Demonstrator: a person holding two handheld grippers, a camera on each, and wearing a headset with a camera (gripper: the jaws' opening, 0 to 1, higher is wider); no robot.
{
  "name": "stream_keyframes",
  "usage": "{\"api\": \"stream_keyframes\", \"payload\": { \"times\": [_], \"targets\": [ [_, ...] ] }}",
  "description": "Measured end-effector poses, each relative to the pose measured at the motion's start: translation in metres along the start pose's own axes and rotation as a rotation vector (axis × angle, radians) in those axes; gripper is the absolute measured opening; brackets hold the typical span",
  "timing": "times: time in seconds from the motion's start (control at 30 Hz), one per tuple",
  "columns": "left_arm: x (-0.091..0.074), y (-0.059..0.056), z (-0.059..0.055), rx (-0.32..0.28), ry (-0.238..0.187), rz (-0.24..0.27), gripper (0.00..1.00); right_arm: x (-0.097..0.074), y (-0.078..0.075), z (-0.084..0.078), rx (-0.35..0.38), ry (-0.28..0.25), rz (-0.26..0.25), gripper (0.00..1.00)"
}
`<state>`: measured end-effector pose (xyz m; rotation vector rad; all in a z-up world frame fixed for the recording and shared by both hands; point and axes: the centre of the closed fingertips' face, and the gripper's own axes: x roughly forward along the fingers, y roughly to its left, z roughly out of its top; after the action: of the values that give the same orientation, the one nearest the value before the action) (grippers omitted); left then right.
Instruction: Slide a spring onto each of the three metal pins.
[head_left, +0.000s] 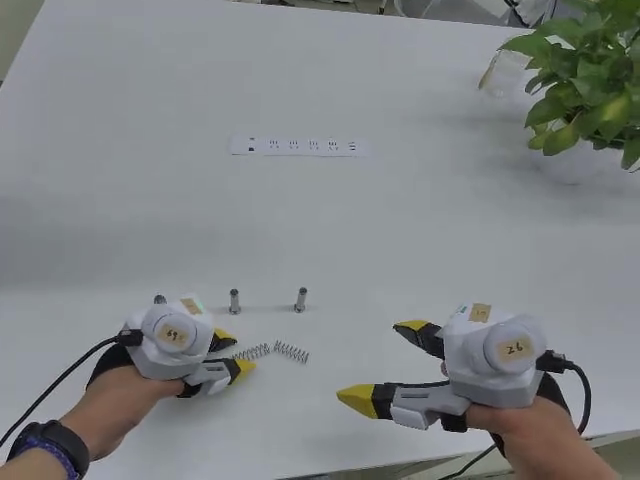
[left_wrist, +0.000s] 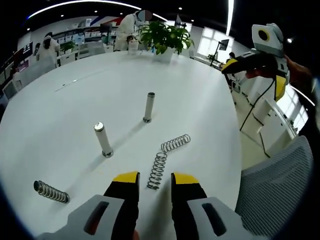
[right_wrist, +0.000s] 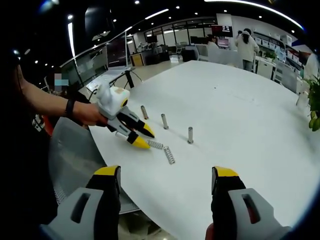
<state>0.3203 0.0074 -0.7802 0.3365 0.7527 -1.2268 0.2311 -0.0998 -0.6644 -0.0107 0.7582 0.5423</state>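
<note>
Head view: your left gripper (head_left: 232, 353) is slightly open and empty, beside two loose springs (head_left: 276, 350); the pins (head_left: 300, 298) stand just beyond. Left gripper view: the springs lie just ahead of the narrow gap. Right gripper view: your right gripper (right_wrist: 166, 172) is wide open and empty.

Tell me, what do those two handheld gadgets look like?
Both the left gripper and right gripper have pale grey rounded bodies, black jaws tipped in yellow, a round tan sticker with handwritten digits, and a black cable trailing off. A dark wristband sits on the left wrist.
</note>
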Motion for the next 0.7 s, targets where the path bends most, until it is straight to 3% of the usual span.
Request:
{"api": "stream_keyframes", "payload": {
  "times": [0.2, 0.27, 0.7],
  "targets": [
    [0.004, 0.001, -0.007, 0.009, 0.035, 0.013, 0.09, 0.000, 0.000, 0.000, 0.001, -0.001, 0.001, 0.73],
    [0.002, 0.005, -0.006, 0.013, 0.029, 0.034, 0.04, 0.000, -0.001, 0.000, 0.003, -0.004, -0.003, 0.72],
    [-0.008, 0.006, -0.015, -0.009, 0.058, 0.054, 0.03, 0.001, -0.001, 0.000, 0.004, -0.006, -0.002, 0.71]
  ]
}}
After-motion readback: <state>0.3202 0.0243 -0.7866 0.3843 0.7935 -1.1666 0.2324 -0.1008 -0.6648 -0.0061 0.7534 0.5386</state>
